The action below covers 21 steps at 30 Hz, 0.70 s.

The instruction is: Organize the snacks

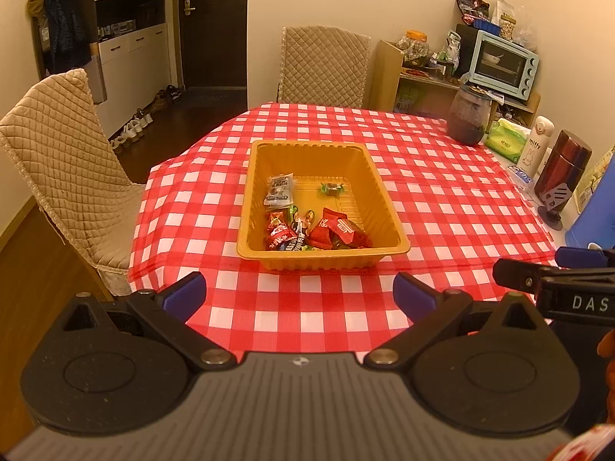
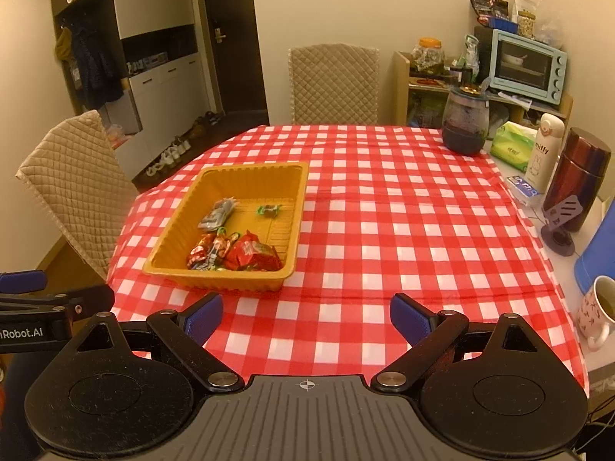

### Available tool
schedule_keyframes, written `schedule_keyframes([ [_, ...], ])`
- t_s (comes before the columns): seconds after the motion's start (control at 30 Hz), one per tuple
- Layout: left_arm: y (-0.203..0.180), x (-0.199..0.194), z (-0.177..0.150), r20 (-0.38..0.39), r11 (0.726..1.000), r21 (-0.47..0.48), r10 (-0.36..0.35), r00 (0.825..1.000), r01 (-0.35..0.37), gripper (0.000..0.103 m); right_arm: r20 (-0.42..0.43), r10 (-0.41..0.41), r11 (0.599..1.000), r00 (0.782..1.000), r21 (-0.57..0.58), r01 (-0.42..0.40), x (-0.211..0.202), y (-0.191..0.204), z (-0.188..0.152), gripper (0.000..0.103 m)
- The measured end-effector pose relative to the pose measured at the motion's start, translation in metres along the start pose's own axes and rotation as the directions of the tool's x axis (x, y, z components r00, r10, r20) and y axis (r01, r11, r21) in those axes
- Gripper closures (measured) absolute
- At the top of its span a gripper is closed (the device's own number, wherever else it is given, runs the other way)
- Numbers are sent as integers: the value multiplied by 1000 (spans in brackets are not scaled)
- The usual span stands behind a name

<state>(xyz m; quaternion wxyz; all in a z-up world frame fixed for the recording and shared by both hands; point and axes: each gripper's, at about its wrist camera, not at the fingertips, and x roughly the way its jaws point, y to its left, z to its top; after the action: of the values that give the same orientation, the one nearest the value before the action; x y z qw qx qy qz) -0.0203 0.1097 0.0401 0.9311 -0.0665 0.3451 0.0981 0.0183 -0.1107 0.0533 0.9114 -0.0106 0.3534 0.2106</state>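
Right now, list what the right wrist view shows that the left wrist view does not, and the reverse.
Only the right wrist view shows the floral mug at the table's right edge. Only the left wrist view shows the printed front of the grey packet. Both show the yellow tray of snacks on the checked tablecloth, the dark glass jar, the blue toaster oven, and the left gripper and right gripper, fingers open.

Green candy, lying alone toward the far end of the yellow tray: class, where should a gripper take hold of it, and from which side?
Grip the green candy across its plump middle, coming straight down from above. Its twisted ends stick out left and right, so set the fingers front and back. It lies apart from the other snacks, but the tray walls probably block a low side approach. Both grippers, left and right, are open and empty.
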Motion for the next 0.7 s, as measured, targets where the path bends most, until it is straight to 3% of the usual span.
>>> schedule_keyframes([
  [0.7,-2,-43,-7,51,1000,-20,-7,999,8,0,37,22,1000,999,-22,-21,-42,17,-8,10],
])
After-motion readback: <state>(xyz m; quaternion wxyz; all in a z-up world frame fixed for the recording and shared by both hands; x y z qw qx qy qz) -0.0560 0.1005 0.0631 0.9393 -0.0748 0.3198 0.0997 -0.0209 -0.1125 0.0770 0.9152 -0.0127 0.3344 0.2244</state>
